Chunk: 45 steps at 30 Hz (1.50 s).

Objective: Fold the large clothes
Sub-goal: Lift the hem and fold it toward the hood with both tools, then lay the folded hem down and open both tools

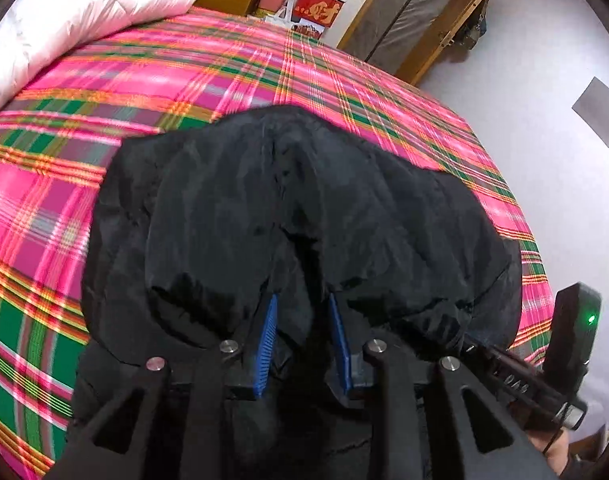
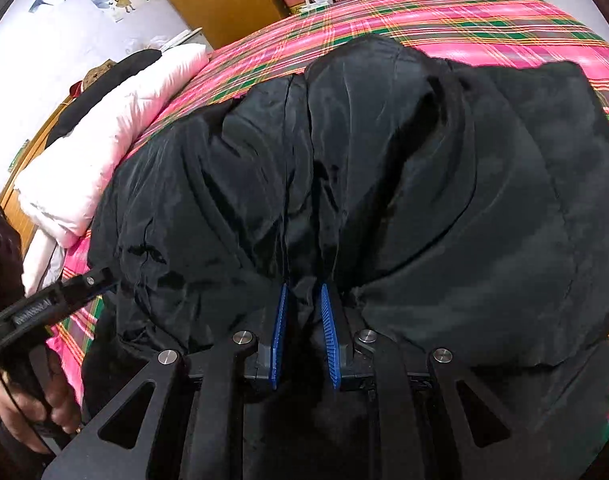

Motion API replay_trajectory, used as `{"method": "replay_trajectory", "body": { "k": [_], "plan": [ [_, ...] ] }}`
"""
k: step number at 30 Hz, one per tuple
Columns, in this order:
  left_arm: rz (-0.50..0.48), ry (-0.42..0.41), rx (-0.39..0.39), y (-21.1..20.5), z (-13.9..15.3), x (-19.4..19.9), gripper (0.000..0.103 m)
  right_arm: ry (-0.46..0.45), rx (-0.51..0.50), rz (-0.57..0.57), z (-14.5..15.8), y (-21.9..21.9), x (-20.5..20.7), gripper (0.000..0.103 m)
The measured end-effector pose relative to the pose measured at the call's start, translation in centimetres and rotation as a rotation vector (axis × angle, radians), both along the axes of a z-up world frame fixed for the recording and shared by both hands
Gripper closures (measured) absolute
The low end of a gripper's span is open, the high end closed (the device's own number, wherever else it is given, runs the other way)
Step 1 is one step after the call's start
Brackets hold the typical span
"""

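A black jacket (image 1: pixel 304 208) is seen bunched in a mound on a bed covered by a pink, green and orange plaid sheet (image 1: pixel 232 68). A pale pink quilt (image 1: pixel 72 20) is rolled at the head of the bed, just beside the jacket in the right wrist view.

The left hand-held gripper (image 1: pixel 302 308) is observed with its blue pads (image 1: pixel 266 344) partly apart; a fold of jacket fabric lies in the gap, and the fingertips are buried under the cloth. Whether the pads press on it cannot be told.

The right hand-held gripper (image 2: pixel 304 296) is noted narrowly parted, dark fabric gathered between its blue pads (image 2: pixel 278 332); contact cannot be confirmed. A hand (image 2: pixel 32 404) is visible at the lower left of the right wrist view.
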<state>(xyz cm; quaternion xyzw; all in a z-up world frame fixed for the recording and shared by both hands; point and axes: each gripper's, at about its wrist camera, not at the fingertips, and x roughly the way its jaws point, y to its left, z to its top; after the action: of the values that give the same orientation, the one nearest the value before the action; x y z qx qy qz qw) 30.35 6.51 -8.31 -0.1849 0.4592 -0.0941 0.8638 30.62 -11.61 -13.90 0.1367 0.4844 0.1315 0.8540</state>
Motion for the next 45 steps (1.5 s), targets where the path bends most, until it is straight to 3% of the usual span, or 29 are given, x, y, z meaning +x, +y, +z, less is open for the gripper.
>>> {"method": "replay_trajectory", "body": {
  "k": [5,10,15,17,19,21,27,31,36,40,45],
  "plan": [
    [0.0,-0.097,-0.045,-1.0,2.2,-0.8,0.075,-0.007,-0.023,0.005,-0.7,0.7,-0.4,0.085],
    [-0.095,-0.013,0.103,-3.5,-0.9,-0.1,0.063,-0.011,-0.037,-0.001,-1.1,1.3,-0.9,0.085],
    [-0.098,-0.02,0.135,-3.0,-2.0,0.0,0.062,0.012,-0.046,0.028,0.0,1.2,-0.8,0.085],
    [-0.088,-0.021,0.151,-3.0,-1.8,-0.1,0.062,-0.028,-0.092,0.027,1.7,0.9,-1.3,0.077],
    [-0.074,-0.006,0.131,-2.6,-1.7,-0.3,0.062,-0.106,-0.11,0.005,3.9,-0.1,-1.8,0.058],
    [-0.057,0.005,0.1,-2.1,-1.3,-0.4,0.062,-0.166,-0.11,-0.039,5.7,-1.7,-1.5,0.051],
    [-0.028,0.0,0.086,-1.2,-0.7,-0.5,0.06,-0.157,-0.062,-0.176,6.1,-6.2,2.0,0.051],
    [-0.039,0.002,0.123,-1.5,-1.3,-0.2,0.058,-0.08,-0.098,-0.186,3.5,-5.9,3.3,0.051],
    [-0.034,0.009,0.13,-1.6,-1.4,-0.2,0.057,-0.087,-0.121,-0.168,2.2,-5.8,2.6,0.051],
    [-0.019,0.014,0.138,-1.7,-0.5,-0.8,0.057,-0.078,-0.143,-0.16,3.9,-5.7,1.9,0.051],
    [-0.007,-0.051,0.168,-1.5,1.8,-1.7,0.058,-0.166,-0.176,-0.151,6.8,-4.7,-0.4,0.051]
  ]
}}
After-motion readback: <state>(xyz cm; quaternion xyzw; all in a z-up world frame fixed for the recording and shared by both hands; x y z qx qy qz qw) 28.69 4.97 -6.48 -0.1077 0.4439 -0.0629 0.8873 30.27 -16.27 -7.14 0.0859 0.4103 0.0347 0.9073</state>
